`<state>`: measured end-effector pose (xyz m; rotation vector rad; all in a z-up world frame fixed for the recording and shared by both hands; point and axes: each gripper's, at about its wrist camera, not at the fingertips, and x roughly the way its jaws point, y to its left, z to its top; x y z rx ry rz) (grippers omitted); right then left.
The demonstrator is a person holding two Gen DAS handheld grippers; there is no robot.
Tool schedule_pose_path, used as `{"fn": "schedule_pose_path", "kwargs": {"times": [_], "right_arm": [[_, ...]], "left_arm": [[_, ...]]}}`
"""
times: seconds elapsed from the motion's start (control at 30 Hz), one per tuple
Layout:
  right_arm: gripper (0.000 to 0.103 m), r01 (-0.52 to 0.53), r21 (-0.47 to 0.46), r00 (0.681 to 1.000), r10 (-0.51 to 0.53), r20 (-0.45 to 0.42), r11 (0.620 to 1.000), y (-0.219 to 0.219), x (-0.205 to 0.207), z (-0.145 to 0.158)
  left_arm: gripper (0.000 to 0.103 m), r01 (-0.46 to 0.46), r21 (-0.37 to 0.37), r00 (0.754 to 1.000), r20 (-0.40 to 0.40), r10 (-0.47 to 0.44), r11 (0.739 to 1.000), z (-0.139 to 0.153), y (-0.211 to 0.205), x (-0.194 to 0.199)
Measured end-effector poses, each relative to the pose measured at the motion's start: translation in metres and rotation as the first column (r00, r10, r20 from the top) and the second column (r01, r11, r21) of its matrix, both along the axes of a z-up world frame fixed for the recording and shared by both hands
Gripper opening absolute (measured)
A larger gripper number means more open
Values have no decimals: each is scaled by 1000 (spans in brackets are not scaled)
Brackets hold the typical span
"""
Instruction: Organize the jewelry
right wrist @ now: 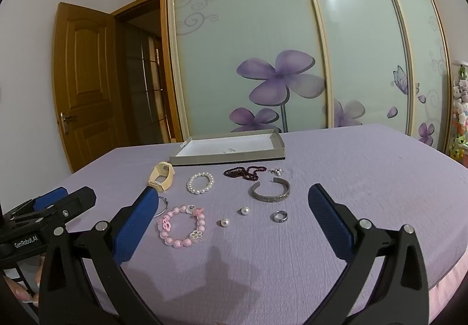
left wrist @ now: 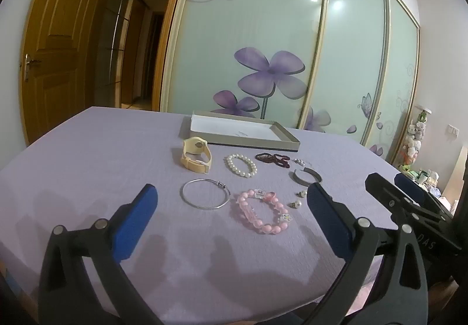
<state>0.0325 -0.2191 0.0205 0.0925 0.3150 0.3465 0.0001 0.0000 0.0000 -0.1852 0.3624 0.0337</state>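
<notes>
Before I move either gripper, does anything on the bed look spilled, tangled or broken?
Mostly tidy. Only the dark red bead strand looks bunched in a loose heap rather than laid out, just in front of the tray. The pearl bracelet, pink bracelet and silver cuff lie flat, apart, seemingly undamaged.

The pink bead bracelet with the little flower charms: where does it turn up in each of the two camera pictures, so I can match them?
Left wrist view: the pink bead bracelet lies low, right of centre, just right of the thin silver bangle.
Right wrist view: it lies low, left of centre, beside the left finger of the right claw.
Shared landmark: the shallow grey box at the back.
</notes>
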Motion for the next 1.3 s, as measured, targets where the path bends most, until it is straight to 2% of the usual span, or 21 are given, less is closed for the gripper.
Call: {"fn": "schedule_pose_path", "kwargs": {"times": [1.3], "right_arm": [[102, 0, 4, 1000, 0, -1, 1000, -1, -1, 2]], "left_arm": [[101, -2, -3, 1000, -2, 2, 1000, 1, 2, -1]]}}
